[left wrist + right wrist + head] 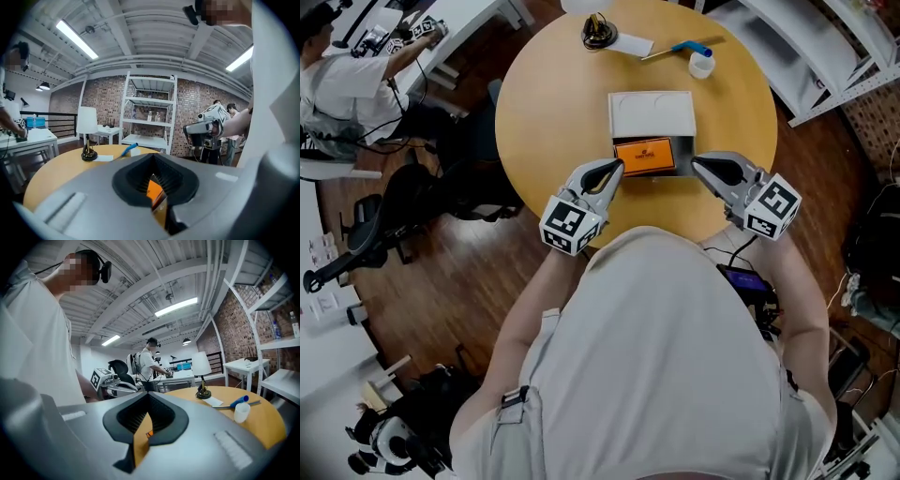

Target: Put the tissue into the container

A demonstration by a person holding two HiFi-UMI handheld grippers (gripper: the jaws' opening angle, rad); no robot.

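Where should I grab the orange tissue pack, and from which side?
Probably from above, with the jaws across its shorter front-to-back width near the middle. The orange tissue pack lies flat, long side left to right, with the white container right behind it and the near edge free.

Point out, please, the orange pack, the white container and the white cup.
orange pack point(644, 155), head view, its top face.
white container point(652, 114), head view, its white flat part.
white cup point(701, 64), head view, its body.

The round wooden worktop point(544, 103) carries a white container point(652, 114) near its centre, a black lamp base point(598, 33) and paper point(635, 44) at 12 o'clock, and a blue-handled tool point(680, 49) and white cup point(701, 64) at 1 o'clock.
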